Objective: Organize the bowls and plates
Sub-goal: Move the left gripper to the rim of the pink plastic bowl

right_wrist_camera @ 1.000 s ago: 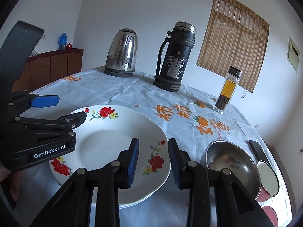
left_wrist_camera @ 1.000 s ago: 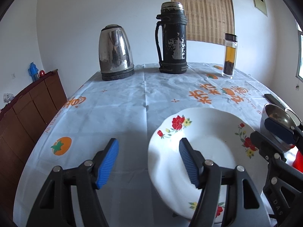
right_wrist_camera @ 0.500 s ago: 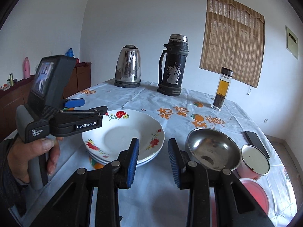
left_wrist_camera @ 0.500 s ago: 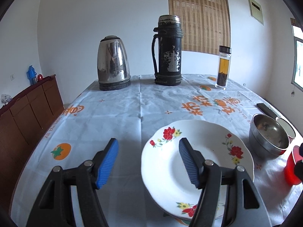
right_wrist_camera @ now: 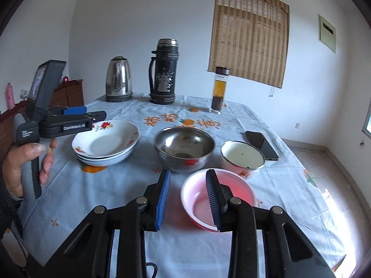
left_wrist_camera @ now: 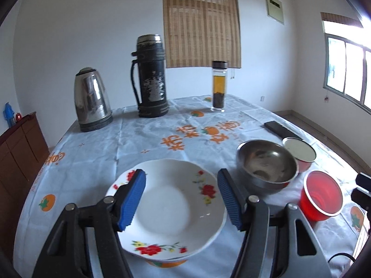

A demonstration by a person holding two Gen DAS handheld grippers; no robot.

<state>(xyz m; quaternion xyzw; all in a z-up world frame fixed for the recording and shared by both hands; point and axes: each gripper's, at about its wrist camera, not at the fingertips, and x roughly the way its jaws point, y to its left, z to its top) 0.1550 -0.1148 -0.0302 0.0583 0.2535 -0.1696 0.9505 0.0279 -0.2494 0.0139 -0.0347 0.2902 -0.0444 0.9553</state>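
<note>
A stack of white floral plates [left_wrist_camera: 171,210] [right_wrist_camera: 105,142] lies on the tablecloth. To its right stand a steel bowl [left_wrist_camera: 266,165] [right_wrist_camera: 184,147], a white-lined enamel bowl [left_wrist_camera: 300,153] [right_wrist_camera: 242,156] and a red plastic bowl [left_wrist_camera: 321,197] [right_wrist_camera: 218,198]. My left gripper [left_wrist_camera: 182,199] is open and empty, hovering above the plates; it also shows in the right wrist view [right_wrist_camera: 76,115]. My right gripper [right_wrist_camera: 187,199] is open and empty, above the red bowl's left rim.
At the table's far side stand a steel kettle [left_wrist_camera: 91,99], a black thermos [left_wrist_camera: 150,76] and a glass tea bottle [left_wrist_camera: 218,85]. A black phone [right_wrist_camera: 262,141] lies at the right. A wooden cabinet [left_wrist_camera: 18,148] stands left of the table.
Both grippers have pulled back and risen. The left one has turned right, so the plates now sit between its fingers. The right one has shifted right, from over the plates to over the red bowl.
</note>
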